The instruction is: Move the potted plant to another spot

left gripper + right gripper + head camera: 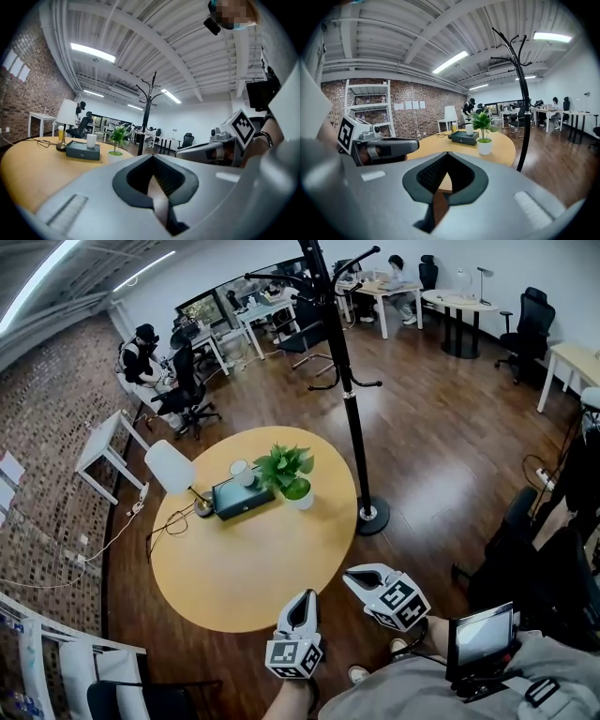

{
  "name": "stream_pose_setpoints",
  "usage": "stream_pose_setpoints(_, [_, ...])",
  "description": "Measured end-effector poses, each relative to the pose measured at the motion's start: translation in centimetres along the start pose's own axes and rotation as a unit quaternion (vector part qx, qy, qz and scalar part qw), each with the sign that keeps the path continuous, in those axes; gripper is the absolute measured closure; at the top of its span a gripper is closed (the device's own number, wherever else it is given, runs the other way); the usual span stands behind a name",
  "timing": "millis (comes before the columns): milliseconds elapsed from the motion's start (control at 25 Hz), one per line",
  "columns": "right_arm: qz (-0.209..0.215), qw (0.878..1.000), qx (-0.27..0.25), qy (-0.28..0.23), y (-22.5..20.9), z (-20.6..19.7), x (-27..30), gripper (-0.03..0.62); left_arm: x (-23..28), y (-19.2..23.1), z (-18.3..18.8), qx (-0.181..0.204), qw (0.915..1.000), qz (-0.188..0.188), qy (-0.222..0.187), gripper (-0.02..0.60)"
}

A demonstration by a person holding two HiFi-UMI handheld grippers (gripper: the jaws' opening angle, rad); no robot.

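Observation:
The potted plant, green leaves in a small white pot, stands upright on the round yellow table toward its far right side. It also shows in the left gripper view and the right gripper view. My left gripper hovers at the table's near edge, jaws shut with nothing between them. My right gripper is beside it to the right, just off the table's rim, also shut and empty. Both point toward the plant and are well short of it.
A dark flat box with a white cup lies just left of the plant, and a white-shaded lamp stands further left. A black coat rack rises from the floor right of the table. Desks, chairs and seated people fill the back.

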State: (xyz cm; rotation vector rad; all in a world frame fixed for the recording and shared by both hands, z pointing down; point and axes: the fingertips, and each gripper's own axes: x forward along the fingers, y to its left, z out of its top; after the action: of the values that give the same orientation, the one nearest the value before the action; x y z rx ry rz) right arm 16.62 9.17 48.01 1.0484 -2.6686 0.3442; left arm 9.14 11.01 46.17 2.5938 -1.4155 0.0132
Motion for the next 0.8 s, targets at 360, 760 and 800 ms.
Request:
stream_pose_setpoints(360, [0.003, 1.000, -0.004, 0.003, 1.1, -0.3, -0.1, 0.588, -1.4, -0.4, -0.7, -0.003, 1.0000, -0.001, 0.007, 0.578])
stream_pose_setpoints(760, [0.001, 1.000, -0.008, 0.002, 0.9, 0.3, -0.3, 0.588, -1.7, -0.4, -0.6, 0.001, 0.9999, 0.000, 0.010, 0.578])
stream_pose_setpoints(800, [0.001, 1.000, -0.009, 0.002, 0.9, 0.4, -0.4, 0.587, -1.7, -0.5, -0.7, 0.001, 0.9999, 0.000, 0.011, 0.578])
